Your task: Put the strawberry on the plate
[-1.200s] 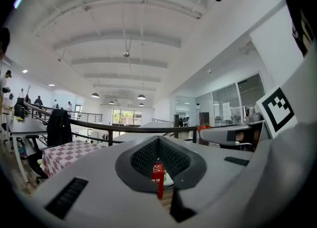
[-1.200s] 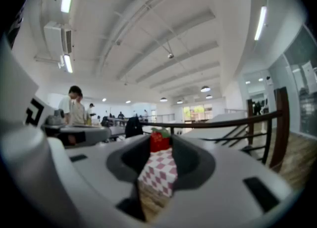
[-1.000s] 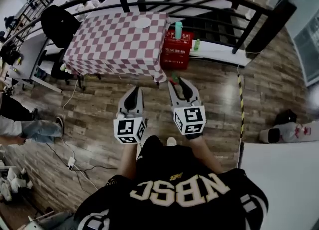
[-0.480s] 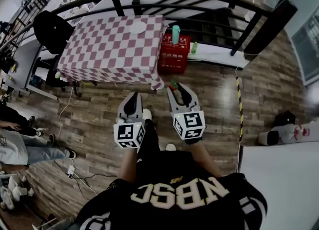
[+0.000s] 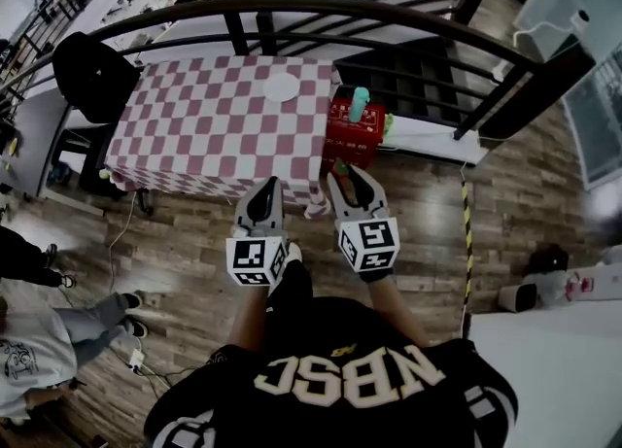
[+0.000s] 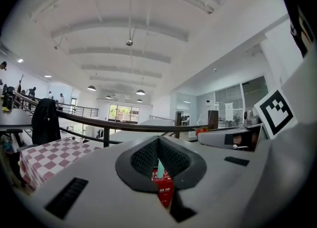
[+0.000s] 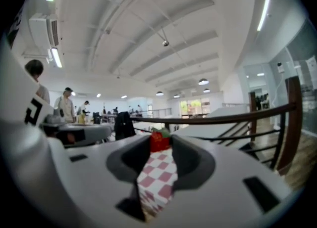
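Currently I'm in the carry step, with the berry in hand but not yet over the desk (image 5: 194, 125). The plate (image 5: 280, 87) sits bare near the desk's far edge, toward its right corner, well apart from both tools. My left tool (image 5: 262, 187) hangs off the desk's near edge with its jaws drawn together and nothing in them; only a thin slit shows between the pads. My right tool (image 5: 343, 176) is off the near right corner, clamped on the strawberry (image 7: 159, 141), which sits right at the jaw tips with its green cap up. Past it, a red crate (image 5: 348, 140) stands on the floor just beside the desk's right edge, with a teal bottle (image 5: 361, 102) on it.

Next, I judge, I must step in and reach the right tool across the desk to the far edge. Then I centre the berry over the plate, lower until it touches, and only then let the jaws part. The grip is at the very tips, so a jolt could drop it short.
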Demonstrator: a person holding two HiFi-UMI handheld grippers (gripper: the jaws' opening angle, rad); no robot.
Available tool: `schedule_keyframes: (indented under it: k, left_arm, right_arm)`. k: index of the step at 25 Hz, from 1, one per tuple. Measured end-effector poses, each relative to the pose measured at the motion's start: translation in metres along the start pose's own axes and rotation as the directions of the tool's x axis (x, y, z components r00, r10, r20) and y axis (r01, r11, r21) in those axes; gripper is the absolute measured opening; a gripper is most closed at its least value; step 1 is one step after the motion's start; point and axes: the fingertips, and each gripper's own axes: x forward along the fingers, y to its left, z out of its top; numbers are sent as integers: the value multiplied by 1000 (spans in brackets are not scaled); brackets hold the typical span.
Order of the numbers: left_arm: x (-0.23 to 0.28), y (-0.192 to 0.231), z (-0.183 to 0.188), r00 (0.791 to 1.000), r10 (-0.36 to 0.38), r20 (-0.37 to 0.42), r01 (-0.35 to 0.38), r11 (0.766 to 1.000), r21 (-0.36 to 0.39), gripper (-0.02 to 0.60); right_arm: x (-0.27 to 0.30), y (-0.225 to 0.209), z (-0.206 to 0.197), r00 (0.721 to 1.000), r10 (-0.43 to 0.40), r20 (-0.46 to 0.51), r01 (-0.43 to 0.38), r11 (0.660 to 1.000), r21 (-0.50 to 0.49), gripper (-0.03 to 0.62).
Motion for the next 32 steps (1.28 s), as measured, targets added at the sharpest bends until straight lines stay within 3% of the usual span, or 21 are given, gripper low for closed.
schedule_keyframes:
  k: [6,12,20,25,32]
  left_arm:
    - [57,72,9,1000,-16,-4,16,1000,-24,9]
    - [93,129,8,1000,-5,-28,4,999,-45,9]
    - [128,157,-5,998,-4,-70,0,998,-60,9]
    - [169,178,-19,995,12,-95,-19,997,-71,9]
    - [225,202,-60,982,21,-188,-39,995,-88,9]
  right_arm:
    - [95,18,13,999,39,-30,-40,999,-33,143]
    - [158,31,11,994,83,-67,-81,996,28,143]
    - [207,20,-9,987,103,-125,-97,994,56,143]
    - [256,1,-23,977,133,-165,-132,991,14,143]
    - [325,-36,-51,947,178,-266,-193,981,-32,143]
